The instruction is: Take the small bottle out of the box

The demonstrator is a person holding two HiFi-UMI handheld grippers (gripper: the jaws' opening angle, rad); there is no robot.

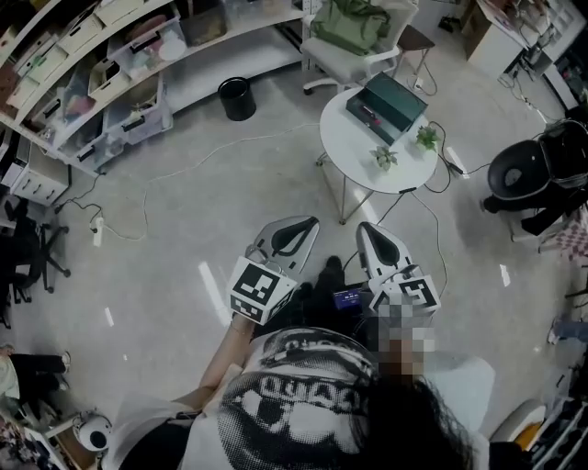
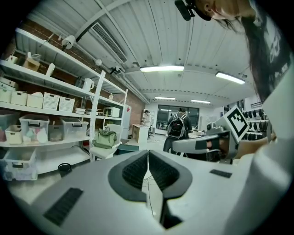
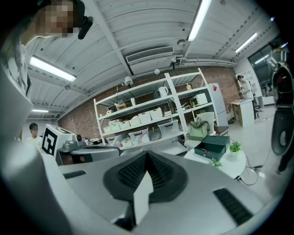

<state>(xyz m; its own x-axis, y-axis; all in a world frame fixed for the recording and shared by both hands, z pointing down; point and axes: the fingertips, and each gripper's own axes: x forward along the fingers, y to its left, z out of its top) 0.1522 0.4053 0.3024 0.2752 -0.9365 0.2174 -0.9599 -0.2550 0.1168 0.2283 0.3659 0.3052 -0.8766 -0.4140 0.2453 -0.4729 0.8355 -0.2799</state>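
A dark green box lies on a round white table ahead of me; it also shows at the right of the right gripper view, box. I cannot make out the small bottle in any view. My left gripper and right gripper are held close to the person's body, well short of the table and pointing toward it. The left gripper has its ribbed pads pressed together with nothing between them. The right gripper is likewise shut and empty.
Two small potted plants stand on the table by the box. A black bin, a white chair with a green bag and shelves of crates lie beyond. Cables cross the floor; black equipment stands right.
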